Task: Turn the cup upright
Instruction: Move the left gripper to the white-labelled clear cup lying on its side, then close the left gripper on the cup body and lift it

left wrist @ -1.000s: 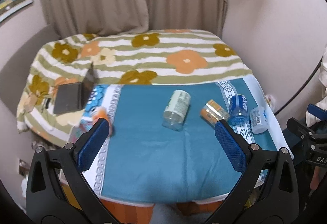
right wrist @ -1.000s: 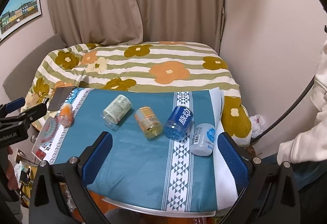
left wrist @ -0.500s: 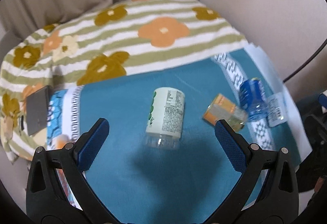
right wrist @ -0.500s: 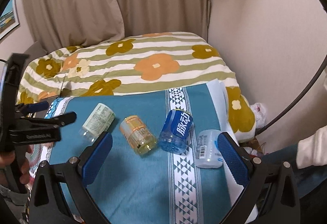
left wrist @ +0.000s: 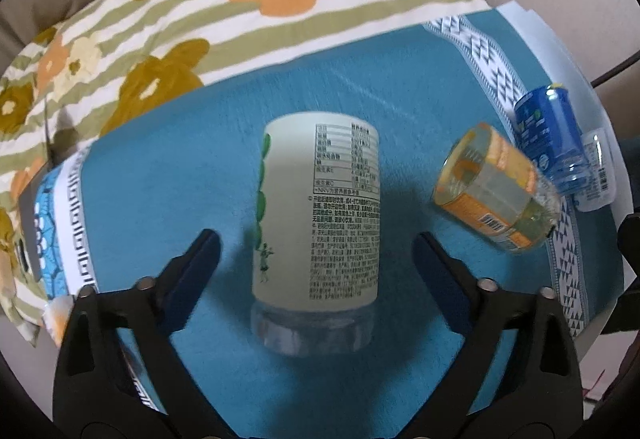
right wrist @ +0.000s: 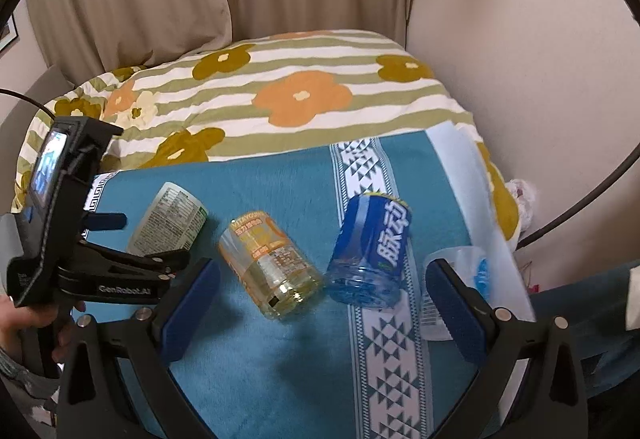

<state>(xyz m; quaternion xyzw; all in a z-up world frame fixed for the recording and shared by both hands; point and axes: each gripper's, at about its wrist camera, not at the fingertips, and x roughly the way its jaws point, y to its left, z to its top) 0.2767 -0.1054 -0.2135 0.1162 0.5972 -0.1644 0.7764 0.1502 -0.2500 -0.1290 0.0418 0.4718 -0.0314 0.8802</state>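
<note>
A pale green labelled cup (left wrist: 320, 211) lies on its side on the blue cloth (left wrist: 168, 175), clear base toward me. My left gripper (left wrist: 316, 251) is open, one finger on each side of the cup without touching it. The same cup (right wrist: 168, 219) shows in the right wrist view, with the left gripper (right wrist: 140, 243) straddling it. My right gripper (right wrist: 320, 287) is open and empty above an orange cup (right wrist: 268, 263) and a blue cup (right wrist: 372, 247), both lying on their sides.
A clear cup with a blue label (right wrist: 472, 279) lies near the cloth's right edge. The orange cup (left wrist: 496, 195) and blue cup (left wrist: 548, 135) lie right of the green one. A floral striped blanket (right wrist: 280, 95) lies behind. A dark flat object (left wrist: 28, 207) sits at far left.
My left gripper has moved forward and down until its fingers straddle the green cup. My right gripper has moved closer to the orange and blue cups.
</note>
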